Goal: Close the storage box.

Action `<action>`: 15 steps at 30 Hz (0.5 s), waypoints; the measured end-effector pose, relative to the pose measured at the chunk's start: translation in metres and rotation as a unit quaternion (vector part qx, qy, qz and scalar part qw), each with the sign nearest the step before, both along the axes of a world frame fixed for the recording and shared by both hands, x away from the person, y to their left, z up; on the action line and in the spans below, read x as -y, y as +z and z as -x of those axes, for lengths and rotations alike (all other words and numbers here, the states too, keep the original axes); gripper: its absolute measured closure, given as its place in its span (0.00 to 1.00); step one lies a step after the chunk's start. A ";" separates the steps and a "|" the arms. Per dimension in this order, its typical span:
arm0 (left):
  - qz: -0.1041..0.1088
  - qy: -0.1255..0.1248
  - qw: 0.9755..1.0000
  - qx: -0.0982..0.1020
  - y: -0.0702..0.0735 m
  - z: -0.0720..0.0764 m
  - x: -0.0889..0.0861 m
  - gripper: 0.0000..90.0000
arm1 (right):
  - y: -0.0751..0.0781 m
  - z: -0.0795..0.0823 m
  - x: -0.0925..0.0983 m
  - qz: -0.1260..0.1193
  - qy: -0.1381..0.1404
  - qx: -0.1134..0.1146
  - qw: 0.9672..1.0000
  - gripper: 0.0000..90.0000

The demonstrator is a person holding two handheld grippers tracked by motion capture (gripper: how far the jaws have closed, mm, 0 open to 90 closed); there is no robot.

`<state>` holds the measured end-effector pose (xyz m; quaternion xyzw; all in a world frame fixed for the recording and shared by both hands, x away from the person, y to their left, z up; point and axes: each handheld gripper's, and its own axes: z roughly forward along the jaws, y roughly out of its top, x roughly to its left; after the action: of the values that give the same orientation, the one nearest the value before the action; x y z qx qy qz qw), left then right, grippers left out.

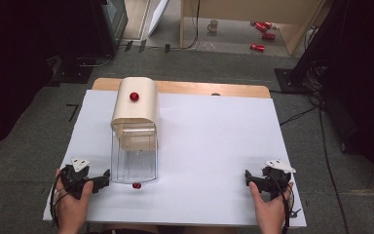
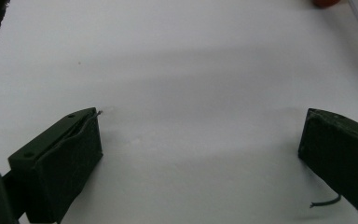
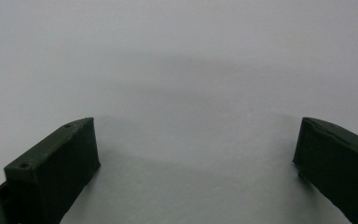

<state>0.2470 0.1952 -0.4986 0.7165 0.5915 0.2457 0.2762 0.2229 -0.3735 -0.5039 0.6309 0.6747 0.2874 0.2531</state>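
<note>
A beige box [image 1: 135, 114] with a rounded top and a red knob [image 1: 134, 96] stands on the white table [image 1: 214, 141], left of centre. A clear plastic drawer [image 1: 134, 158] sticks out of its near side, ending in a small red knob [image 1: 137, 185]. My left gripper [image 1: 103, 179] lies on the table just left of the drawer's front, pointing right, apart from it. Its jaws stand wide open in the left gripper view [image 2: 203, 116], with bare table between them; the red knob [image 2: 324, 2] shows at the top edge. My right gripper [image 1: 248, 178] rests near the right front corner, open [image 3: 197, 121] over bare table.
The table's wooden back edge [image 1: 199, 87] shows behind the white sheet. Red cans [image 1: 260, 47] and a mug [image 1: 213, 25] lie on the floor far behind. Dark equipment stands [image 1: 311, 63] and cables flank the table.
</note>
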 end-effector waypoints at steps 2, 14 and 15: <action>-0.001 0.000 1.000 0.000 0.000 0.000 0.000 0.00 | 0.000 0.000 0.000 0.000 0.000 0.000 1.000 0.00; 0.000 0.000 1.000 0.000 0.000 0.000 0.000 0.00 | 0.007 0.010 -0.013 -0.001 -0.024 0.025 0.999 0.03; 0.000 0.000 1.000 0.000 0.000 0.000 0.000 0.00 | 0.008 0.011 -0.016 -0.002 -0.024 0.029 0.999 0.03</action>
<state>0.2471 0.1952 -0.4986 0.7165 0.5916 0.2455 0.2761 0.2120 -0.3580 -0.4956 0.6386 0.6511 0.3012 0.2783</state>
